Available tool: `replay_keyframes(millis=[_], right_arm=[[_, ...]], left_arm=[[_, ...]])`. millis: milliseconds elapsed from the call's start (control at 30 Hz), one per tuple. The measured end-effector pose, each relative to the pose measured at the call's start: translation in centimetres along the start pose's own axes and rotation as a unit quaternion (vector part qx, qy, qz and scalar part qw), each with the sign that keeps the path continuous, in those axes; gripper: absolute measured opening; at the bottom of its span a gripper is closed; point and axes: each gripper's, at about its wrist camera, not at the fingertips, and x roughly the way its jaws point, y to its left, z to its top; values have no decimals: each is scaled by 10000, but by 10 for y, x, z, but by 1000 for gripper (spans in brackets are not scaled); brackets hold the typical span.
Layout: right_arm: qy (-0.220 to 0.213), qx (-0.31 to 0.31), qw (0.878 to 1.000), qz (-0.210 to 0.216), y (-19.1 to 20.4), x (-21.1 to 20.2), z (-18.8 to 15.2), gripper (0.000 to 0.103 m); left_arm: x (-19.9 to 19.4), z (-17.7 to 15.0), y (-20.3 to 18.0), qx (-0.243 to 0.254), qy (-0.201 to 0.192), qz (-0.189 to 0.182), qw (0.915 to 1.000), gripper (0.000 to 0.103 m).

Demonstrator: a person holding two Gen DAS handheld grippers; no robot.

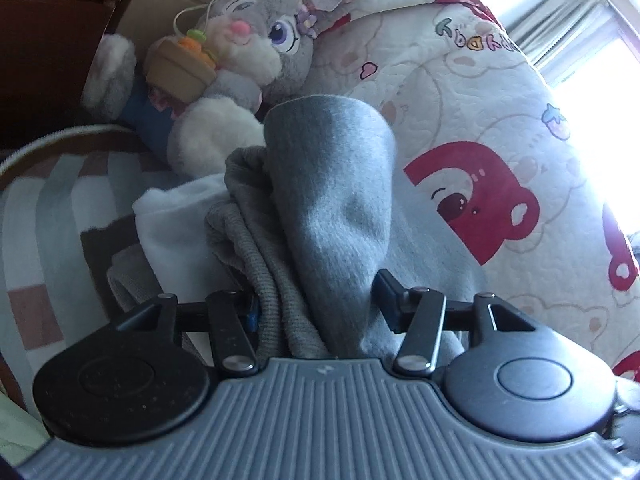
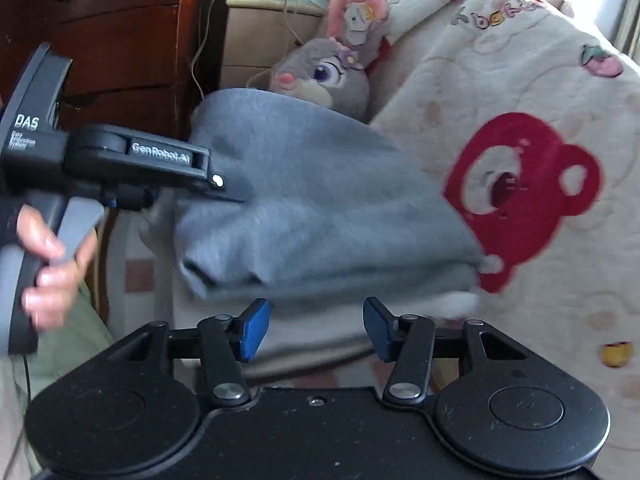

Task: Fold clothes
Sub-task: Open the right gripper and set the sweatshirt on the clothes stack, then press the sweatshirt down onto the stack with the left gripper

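Item: soft grey fleece garment (image 2: 320, 200), bunched on bear-print quilt (image 2: 520, 80), long axis across right view | Left gripper (image 1: 316, 300): jaws half-parted, clamped on thick fold | Right gripper (image 2: 316, 326): parted, empty, garment just ahead; nearer free edge.

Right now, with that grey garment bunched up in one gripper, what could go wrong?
1. The left gripper holds a thick bunch of the grey garment; it may slip out or fold crooked.
2. The plush rabbit sits right behind the garment and could get knocked over.
3. The right gripper is open and empty, so that side hangs unsupported.
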Motion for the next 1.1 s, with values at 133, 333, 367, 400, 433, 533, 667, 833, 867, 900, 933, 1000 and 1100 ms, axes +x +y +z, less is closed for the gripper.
replay_keyframes(millis=[133, 333, 367, 400, 433, 533, 667, 833, 867, 900, 933, 1000, 1100], right_arm=[[-218, 701, 9971, 180, -35, -19, -8, 59], [-641, 1554, 9856, 173, -76, -14, -28, 59], [-794, 1733, 9814, 226, -86, -13, -29, 60], [-955, 1941, 9759, 299, -95, -10, -30, 60], [-1096, 2186, 9688, 400, -103, -7, -30, 60], [-1560, 2916, 9404, 795, -121, 9, -29, 60], [-1845, 3027, 9297, 999, -123, 35, -7, 60], [-1498, 1844, 9708, 338, -89, 82, -1, 59], [-1413, 1594, 9769, 195, -82, 92, -1, 58], [-1408, 1496, 9786, 125, -80, 98, -7, 58], [-1468, 1517, 9774, 111, -82, 102, -18, 59], [-1656, 1917, 9670, 284, -91, 102, -37, 60], [-1838, 1899, 9638, 342, -90, 100, -49, 61]], left_arm=[[-21, 10, -7, 244, 12, 72, 9997, 52], [-85, 32, -31, 937, -782, -6, 9925, 52], [-92, 36, -40, 1133, -858, -90, 9898, 52], [-97, 40, -50, 1344, -905, -186, 9866, 52], [-93, 43, -60, 1578, -852, -256, 9834, 52], [-69, 43, -86, 2170, -594, -294, 9739, 48], [-18, 40, -96, 2588, -564, -256, 9639, 48], [34, 47, -60, 2162, -147, 205, 9760, 19], [37, 47, -50, 2099, -178, 287, 9771, 3], [39, 47, -39, 2031, -206, 345, 9783, 3], [41, 47, -31, 1915, -147, 314, 9809, 3], [43, 45, -19, 1684, -54, 227, 9854, 3], [38, 41, -19, 1710, -153, 231, 9849, 3]])
